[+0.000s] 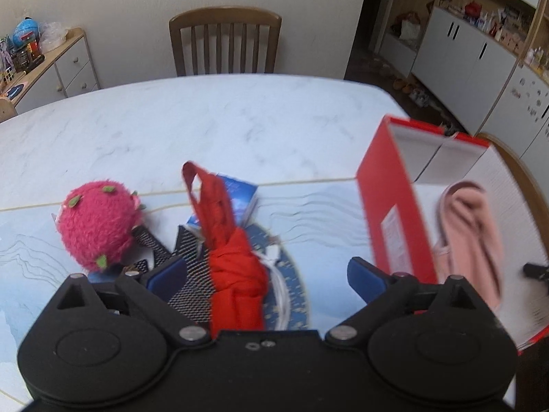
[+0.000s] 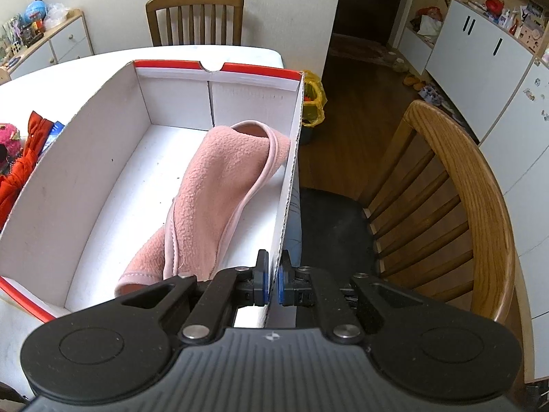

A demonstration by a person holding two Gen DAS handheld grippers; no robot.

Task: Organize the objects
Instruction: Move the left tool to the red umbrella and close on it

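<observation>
A red shoebox (image 1: 391, 202) with a white inside stands at the table's right edge and holds a pink fleece cloth (image 2: 219, 192); the cloth also shows in the left wrist view (image 1: 470, 233). My right gripper (image 2: 272, 283) is shut on the box's right wall (image 2: 291, 171). My left gripper (image 1: 267, 274) is open above a knotted red cloth (image 1: 236, 264), which lies between its fingers. A pink fuzzy dragon-fruit toy (image 1: 97, 221) sits to the left. A blue packet (image 1: 240, 195) and a black-and-white mesh item (image 1: 192, 274) lie under and beside the red cloth.
The things lie on a light blue mat (image 1: 326, 213) on a white marble table (image 1: 206, 116). A wooden chair (image 1: 224, 43) stands at the far side; another chair (image 2: 453, 199) stands right of the box. A yellow bin (image 2: 314, 101) is on the floor.
</observation>
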